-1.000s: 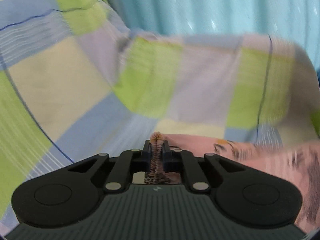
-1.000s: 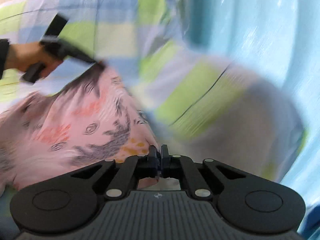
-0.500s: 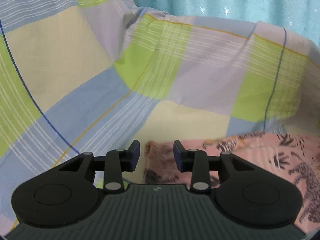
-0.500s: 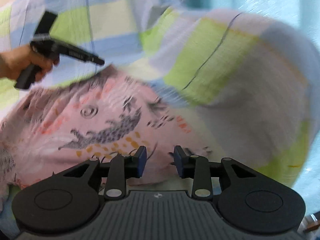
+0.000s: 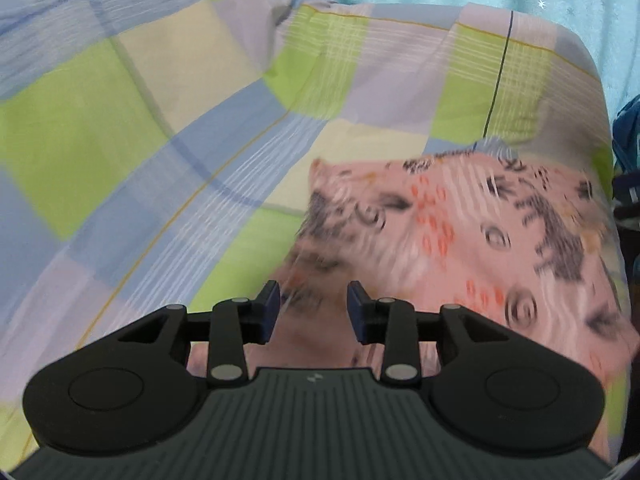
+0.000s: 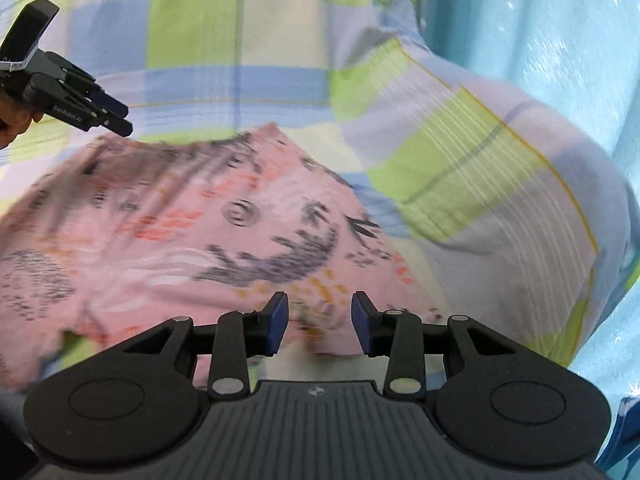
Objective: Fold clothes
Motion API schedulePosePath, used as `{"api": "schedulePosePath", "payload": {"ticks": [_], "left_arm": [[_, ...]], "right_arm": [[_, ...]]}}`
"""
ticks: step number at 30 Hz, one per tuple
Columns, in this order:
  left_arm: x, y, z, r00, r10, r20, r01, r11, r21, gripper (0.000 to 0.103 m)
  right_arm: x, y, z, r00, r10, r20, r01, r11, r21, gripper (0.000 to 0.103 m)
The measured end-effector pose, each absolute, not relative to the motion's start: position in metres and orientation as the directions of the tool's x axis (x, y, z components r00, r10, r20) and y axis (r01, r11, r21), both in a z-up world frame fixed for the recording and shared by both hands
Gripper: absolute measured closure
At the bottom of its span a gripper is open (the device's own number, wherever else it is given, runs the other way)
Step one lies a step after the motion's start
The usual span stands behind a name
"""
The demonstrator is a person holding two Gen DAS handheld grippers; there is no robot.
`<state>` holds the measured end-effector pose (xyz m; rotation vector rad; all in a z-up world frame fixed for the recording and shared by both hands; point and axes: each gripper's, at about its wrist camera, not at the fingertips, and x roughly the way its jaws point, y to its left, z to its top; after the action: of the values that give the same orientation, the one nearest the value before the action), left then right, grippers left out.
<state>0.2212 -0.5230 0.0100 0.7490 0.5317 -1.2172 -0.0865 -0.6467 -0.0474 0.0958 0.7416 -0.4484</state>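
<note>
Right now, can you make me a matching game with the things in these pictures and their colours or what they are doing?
Things:
1. pink cloth
2. bed sheet
3. curtain
4. right gripper

Descriptions:
A. plain light blue
B. open, holding nothing
C. green, blue and cream squares
D. printed with dark animals and orange marks

Pairs: 1-D, 2-C, 3-A, 4-B

Bright, even light; motion blur smears the pink cloth (image 5: 460, 240) and sheet (image 6: 460, 168); fisheye bends edges.
</note>
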Motion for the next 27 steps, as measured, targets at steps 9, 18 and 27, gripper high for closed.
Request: {"api": "schedulePosePath", "payload": {"ticks": [9, 18, 27], "left_arm": [[0.238, -0.405, -0.007, 0.270, -0.542, -0.796, 0.960, 0.220, 0.176, 0.061], [0.249, -0.299, -0.036, 0.200, -0.462, -0.864, 0.961, 0.267, 0.080, 0.053], [0.237, -0.273, -0.044, 0.131, -0.524, -0.841, 0.966, 0.259, -0.011, 0.103]], "right_arm": [[-0.075, -0.539, -0.033, 0.723, -0.213, -0.657, 0.281, 0.960, -0.002, 0.062], [-0.034, -0.404, -0.070, 0.696, -0.051, -0.716, -0.087, 0.984, -0.155, 0.061], [-0.020, -0.355, -0.087, 0.726, -0.142, -0.673, -0.177, 0.907, -0.382, 0.060]]}}
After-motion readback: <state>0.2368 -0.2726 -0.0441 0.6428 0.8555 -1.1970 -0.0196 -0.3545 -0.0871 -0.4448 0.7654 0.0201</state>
